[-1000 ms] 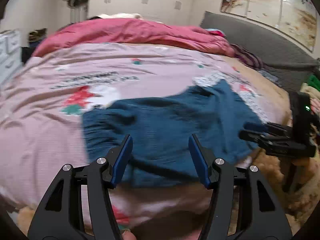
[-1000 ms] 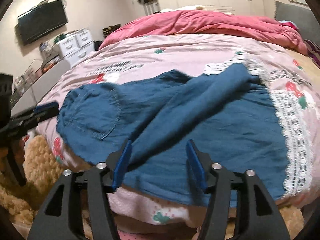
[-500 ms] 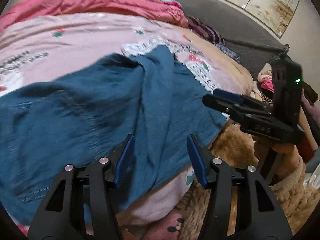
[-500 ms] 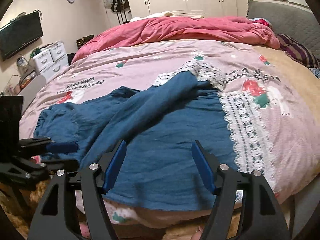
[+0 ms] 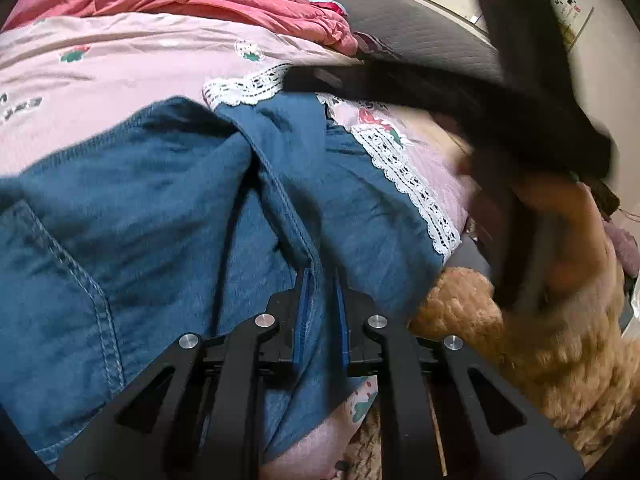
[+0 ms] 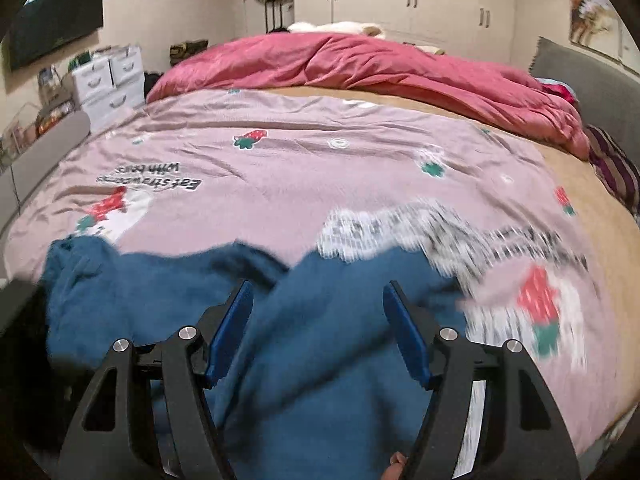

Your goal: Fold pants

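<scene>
The blue denim pants (image 5: 160, 220) lie crumpled on the pink strawberry-print bedspread (image 5: 100, 68) near the bed's front edge. My left gripper (image 5: 320, 280) is shut on a fold of the pants along a seam. My right gripper (image 6: 318, 312) is open above the pants (image 6: 320, 360), with cloth below its blue pads and nothing held. In the left wrist view the right gripper (image 5: 304, 78) reaches in from the right, blurred, above the pants.
A red quilt (image 6: 380, 68) is bunched at the far side of the bed. A grey headboard (image 6: 600, 80) stands at the right. White drawers (image 6: 112, 80) and a wall TV (image 6: 56, 20) are at the left. A fuzzy tan sleeve (image 5: 540, 340) is at the bed edge.
My left gripper has moved down to the pants and closed on a fold. My right gripper has swung across and forward over the pants, staying open.
</scene>
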The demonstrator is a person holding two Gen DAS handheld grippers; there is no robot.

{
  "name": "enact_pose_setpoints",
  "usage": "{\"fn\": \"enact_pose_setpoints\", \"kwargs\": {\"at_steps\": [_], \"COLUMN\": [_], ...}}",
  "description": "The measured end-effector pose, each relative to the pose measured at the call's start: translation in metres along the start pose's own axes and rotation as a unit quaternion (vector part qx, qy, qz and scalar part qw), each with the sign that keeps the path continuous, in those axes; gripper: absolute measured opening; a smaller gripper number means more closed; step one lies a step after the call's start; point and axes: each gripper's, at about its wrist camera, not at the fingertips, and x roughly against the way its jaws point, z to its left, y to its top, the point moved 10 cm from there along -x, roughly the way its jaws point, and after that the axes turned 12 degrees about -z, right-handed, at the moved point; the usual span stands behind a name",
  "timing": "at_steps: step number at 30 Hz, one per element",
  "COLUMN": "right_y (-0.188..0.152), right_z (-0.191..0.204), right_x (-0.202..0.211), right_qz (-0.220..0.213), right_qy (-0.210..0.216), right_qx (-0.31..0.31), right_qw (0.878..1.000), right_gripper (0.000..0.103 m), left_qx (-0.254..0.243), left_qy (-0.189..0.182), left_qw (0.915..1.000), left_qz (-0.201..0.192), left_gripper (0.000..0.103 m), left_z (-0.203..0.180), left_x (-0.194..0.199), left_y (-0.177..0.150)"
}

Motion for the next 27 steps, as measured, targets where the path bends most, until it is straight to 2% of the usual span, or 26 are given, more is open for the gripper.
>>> {"fn": "enact_pose_setpoints", "kwargs": {"at_steps": [3, 5, 6, 8, 11, 13, 14, 15, 16, 17, 23, 27], "right_y": [0.006, 0.004, 0.003, 0.0, -0.002, -0.006, -0.007, -0.007, -0.007, -0.005, 0.001, -0.004], "right_z": [-0.003, -0.007, -0.006, -0.006, -0.012, -0.019, -0.022, -0.026, -0.03, -0.035, -0.069, -0.099], "right_x": [-0.039, -0.067, -0.082, -0.098, -0.119, -0.127, -0.128, -0.128, -0.127, -0.123, -0.072, -0.015], "right_qz": [0.031, 0.059, 0.073, 0.089, 0.106, 0.114, 0.115, 0.113, 0.109, 0.104, 0.045, -0.004], "right_qy": [-0.018, -0.046, -0.044, -0.044, -0.071, -0.082, -0.083, -0.085, -0.085, -0.087, -0.066, -0.059], "right_qx": [0.016, 0.028, 0.024, 0.013, 0.025, 0.02, 0.016, 0.013, 0.011, 0.006, -0.089, -0.163], "right_qw": [0.999, 0.997, 0.996, 0.995, 0.991, 0.99, 0.99, 0.99, 0.99, 0.991, 0.993, 0.985], "right_gripper": [0.066, 0.066, 0.066, 0.065, 0.062, 0.052, 0.042, 0.029, 0.022, 0.011, 0.01, 0.01], "left_qx": [0.007, 0.01, 0.011, 0.012, 0.011, 0.012, 0.012, 0.01, 0.008, 0.005, -0.001, -0.02], "left_qy": [-0.007, -0.011, -0.012, -0.014, -0.016, -0.016, -0.015, -0.013, -0.012, -0.009, 0.001, 0.017], "left_qw": [0.9999, 0.9999, 0.9999, 0.9998, 0.9998, 0.9998, 0.9998, 0.9999, 0.9999, 0.9999, 1.0, 0.9996], "left_qz": [-0.002, -0.004, -0.004, -0.004, -0.003, -0.001, -0.001, 0.0, -0.001, -0.002, -0.005, -0.013], "left_gripper": [0.006, 0.006, 0.006, 0.006, 0.006, 0.006, 0.006, 0.006, 0.006, 0.006, 0.006, 0.006], "left_z": [0.002, 0.002, 0.002, 0.002, 0.005, 0.008, 0.009, 0.01, 0.01, 0.01, 0.009, 0.008], "left_x": [0.0, 0.001, 0.001, 0.003, 0.005, 0.004, 0.004, 0.004, 0.004, 0.004, 0.005, 0.003], "left_y": [-0.001, -0.002, -0.002, -0.002, -0.001, 0.001, 0.001, 0.002, 0.002, 0.004, 0.005, 0.005]}}
